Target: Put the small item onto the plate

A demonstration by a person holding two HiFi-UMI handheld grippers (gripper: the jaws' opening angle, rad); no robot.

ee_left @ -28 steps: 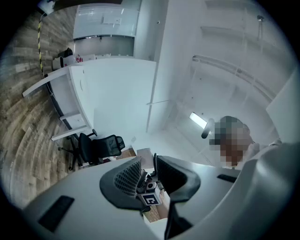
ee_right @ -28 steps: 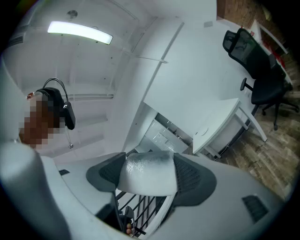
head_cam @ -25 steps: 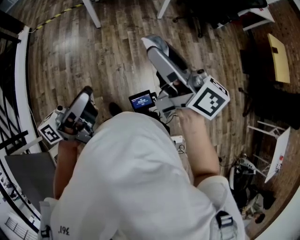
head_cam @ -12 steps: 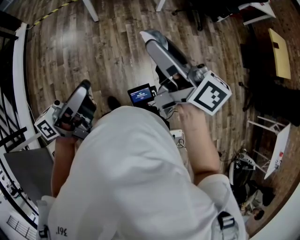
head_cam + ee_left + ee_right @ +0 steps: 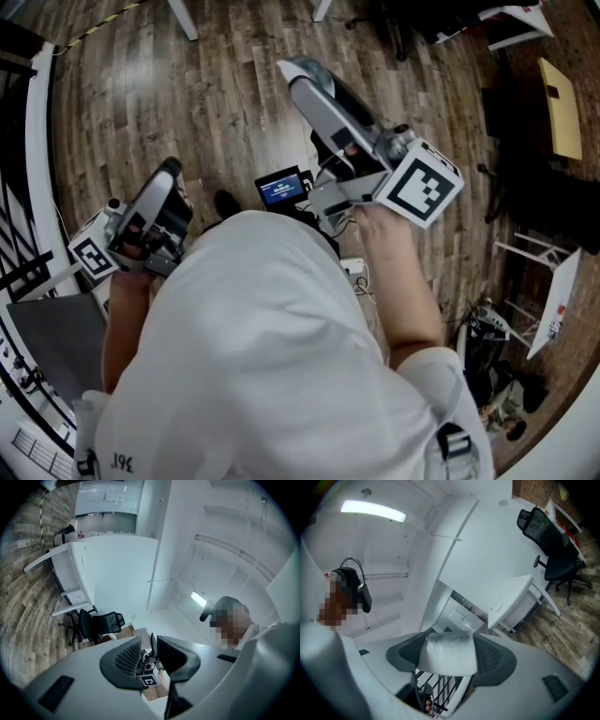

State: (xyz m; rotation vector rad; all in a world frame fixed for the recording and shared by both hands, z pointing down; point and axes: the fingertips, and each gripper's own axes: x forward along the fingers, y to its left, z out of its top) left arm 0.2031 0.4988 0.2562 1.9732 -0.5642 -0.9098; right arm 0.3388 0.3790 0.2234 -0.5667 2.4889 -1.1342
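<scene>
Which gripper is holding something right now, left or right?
The right gripper: its jaws are shut on a small whitish item. The left gripper has its jaws apart with nothing between them.

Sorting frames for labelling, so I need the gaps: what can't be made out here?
Plate: in no view.
White item in the right gripper: too close and blurred in the right gripper view to identify.
Head view: the person's shirt hides what lies below it.
</scene>
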